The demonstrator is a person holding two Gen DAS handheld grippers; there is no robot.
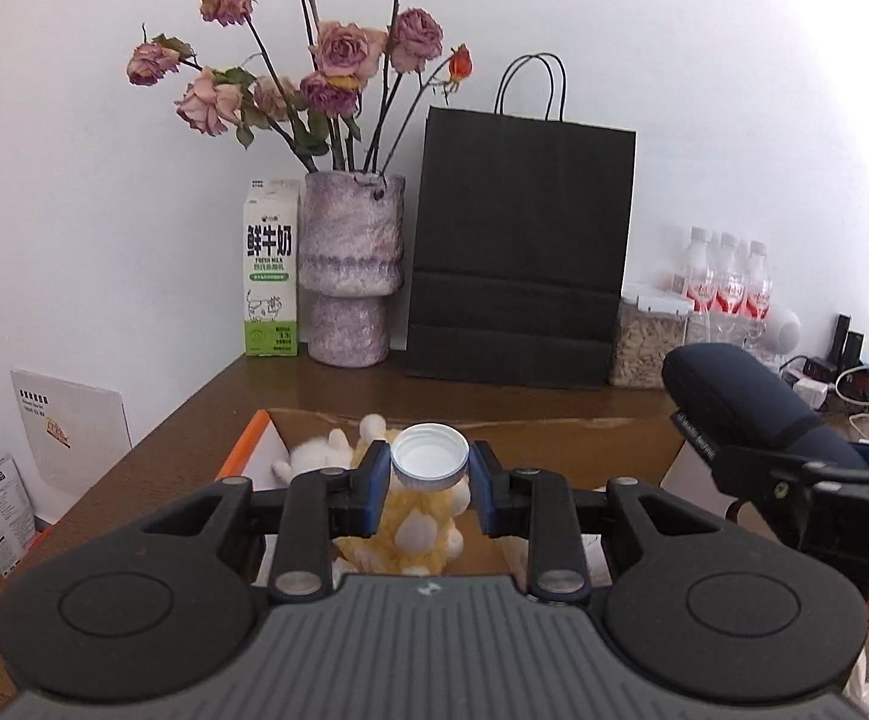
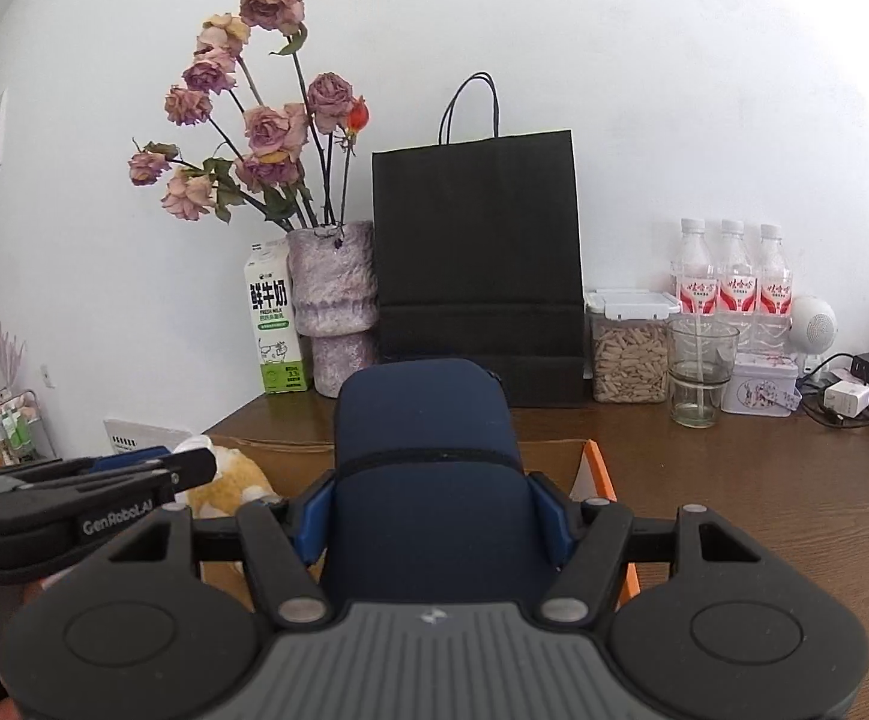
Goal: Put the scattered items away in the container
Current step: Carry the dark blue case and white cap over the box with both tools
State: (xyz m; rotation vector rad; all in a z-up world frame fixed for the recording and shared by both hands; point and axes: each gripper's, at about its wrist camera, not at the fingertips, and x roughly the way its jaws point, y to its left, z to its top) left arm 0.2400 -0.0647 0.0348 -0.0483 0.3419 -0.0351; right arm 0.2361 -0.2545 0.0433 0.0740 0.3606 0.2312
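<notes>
Seen from the left wrist, the left hand-held gripper (image 1: 429, 483) pinches a white bottle cap (image 1: 429, 458) by its ribbed rim, one blue pad on each side, hollow side up, above the open cardboard box (image 1: 584, 447) on the brown table (image 1: 194, 420). The cap is small, round and rigid, and probably very light; its smooth plastic could slip, so opposite points on the ribbed skirt look like the surest hold. Under it, inside the box, lies a yellow and white plush toy (image 1: 416, 531). At the right edge the dark blue pouch (image 1: 746, 402) hangs over the box's far side. From the right wrist, the right hand-held gripper (image 2: 431, 519) stands at mid width, clamped across the pouch (image 2: 425, 420), its blue pads pressed to both flanks just below a dark seam band. The pouch looks padded and soft-sided, with rounded corners and matte fabric; it likely yields a little under pressure and is best taken across its broad middle. It hangs above the box (image 2: 599, 468), with the plush toy (image 2: 227, 477) to its left.
</notes>
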